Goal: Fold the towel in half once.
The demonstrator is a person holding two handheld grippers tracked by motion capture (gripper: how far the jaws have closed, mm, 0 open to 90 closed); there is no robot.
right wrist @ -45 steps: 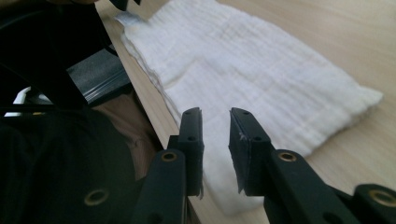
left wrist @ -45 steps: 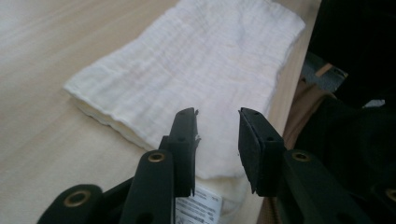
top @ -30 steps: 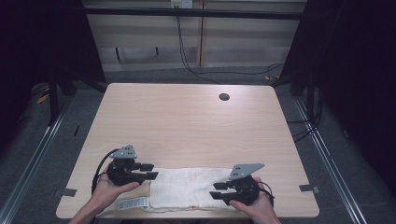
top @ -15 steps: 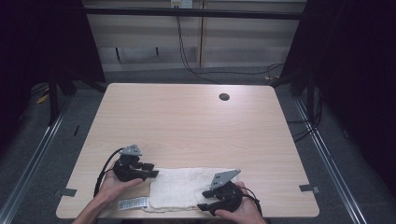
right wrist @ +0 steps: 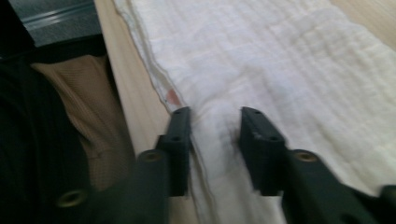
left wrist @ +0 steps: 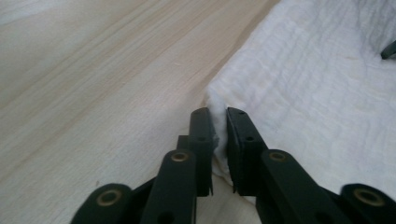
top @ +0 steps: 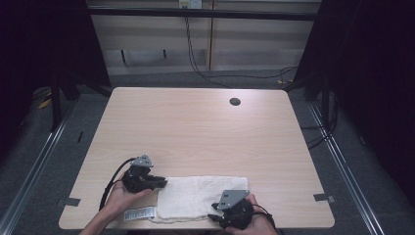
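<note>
While your left gripper (left wrist: pixel 219 135) sits at the cloth's 9 o'clock end, its jaws have just been closing and now pinch a small raised fold at the corner of the white cloth (left wrist: pixel 317 84), the fabric squeezed tight between the two black pads. In the high view that left gripper (top: pixel 159 183) lies low on the table, pointing toward 3 o'clock, with your hand (top: pixel 120 198) behind it. Your right gripper (right wrist: pixel 212 128) has its jaws straddling the cloth's near hem; they have just been closing too, yet a band of cloth still lies loose between them and the pads do not press on it. From above, the right gripper (top: pixel 214 217) sits at the cloth's 5 o'clock corner, aimed toward 9 o'clock. The white cloth (top: pixel 200 196) lies flat along the table's (top: pixel 195 127) 6 o'clock edge, with a small label (top: pixel 139 214) just off its 7 o'clock corner.
</note>
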